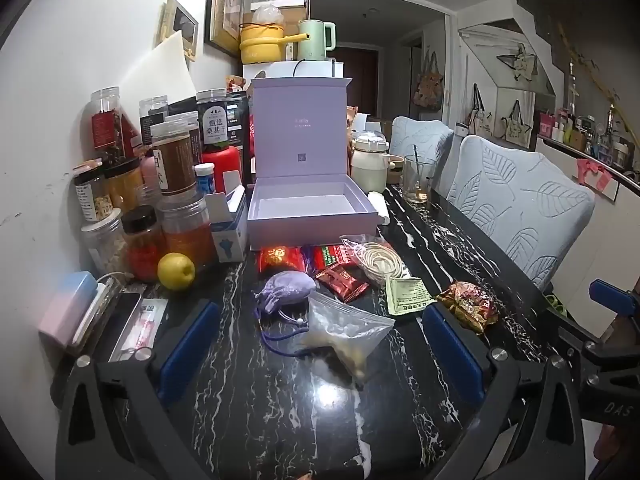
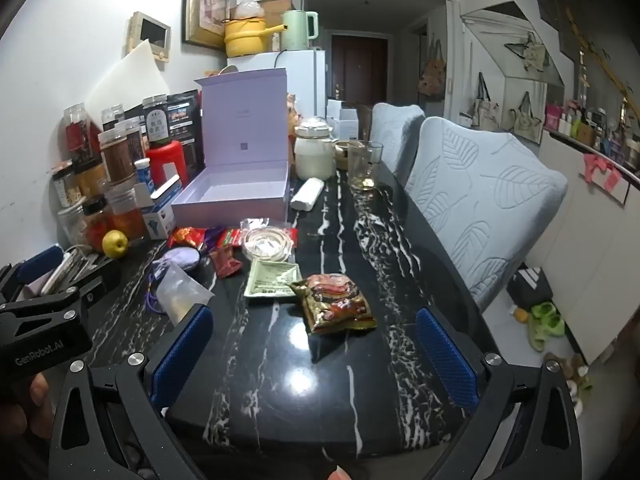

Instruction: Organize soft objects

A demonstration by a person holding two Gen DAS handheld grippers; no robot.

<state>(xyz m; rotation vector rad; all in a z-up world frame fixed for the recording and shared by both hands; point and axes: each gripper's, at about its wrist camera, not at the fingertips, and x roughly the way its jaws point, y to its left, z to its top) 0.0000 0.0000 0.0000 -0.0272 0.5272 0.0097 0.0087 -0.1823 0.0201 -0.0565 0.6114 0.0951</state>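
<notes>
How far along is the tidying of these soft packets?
Nothing looks done: the open lavender box is empty. Nothing is in hand; left gripper and right gripper are both open above the table. Left to do: purple drawstring pouch, clear zip bag, gold snack packet and the other packets.

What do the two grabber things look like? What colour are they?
Each hand-held gripper is black, with two flat fingers wearing bumpy blue pads and round silver screws at the joints. The left hand-held gripper has "GenRobot.AI" printed in pale letters on its body, as the right wrist view shows. The right hand-held gripper looks the same in shape and colour. No cables show.
</notes>
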